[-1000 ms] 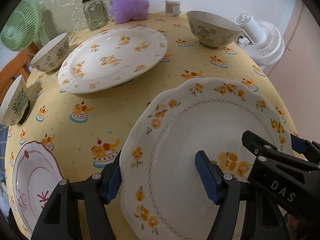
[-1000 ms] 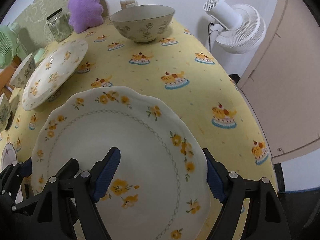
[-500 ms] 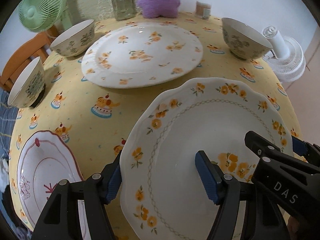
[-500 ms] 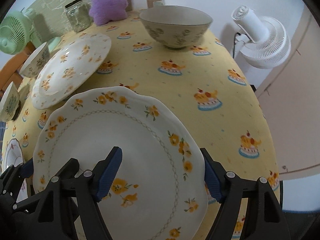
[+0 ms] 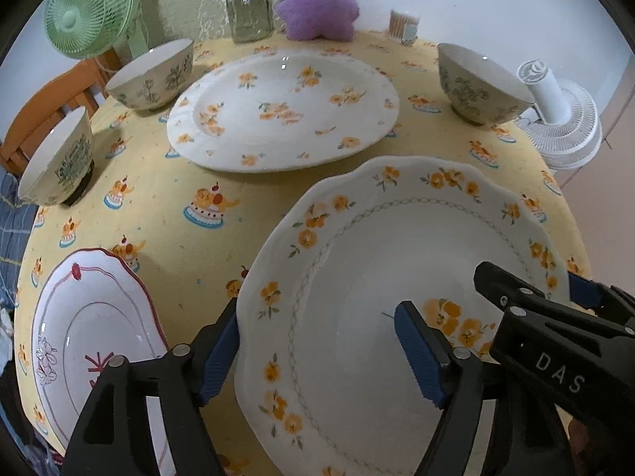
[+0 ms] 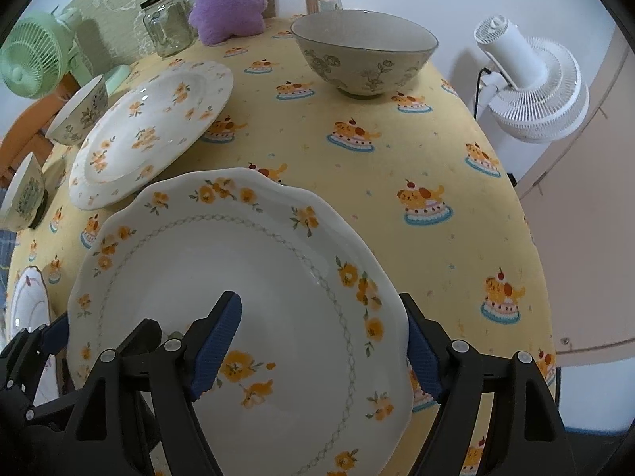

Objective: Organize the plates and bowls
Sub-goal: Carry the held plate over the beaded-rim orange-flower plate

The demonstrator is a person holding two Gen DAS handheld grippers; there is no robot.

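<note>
We grip a scalloped plate (image 5: 381,317) from both sides over the yellow cake-print tablecloth (image 5: 166,214).

In the left wrist view our left gripper (image 5: 317,353) straddles the plate's nine o'clock rim, one blue pad under the edge and one over the well; its jaws are opening, with the rim between them and no pad clearly pressing. Our right gripper (image 6: 321,349) straddles the three o'clock rim in the same way (whether its pads actually pinch we cannot tell). Toward twelve o'clock lies a second flowered plate (image 5: 283,109). Two bowls (image 5: 152,75) stand at ten o'clock, a third bowl (image 5: 480,87) at one o'clock, and a red-rimmed plate (image 5: 79,317) at eight o'clock.
</note>
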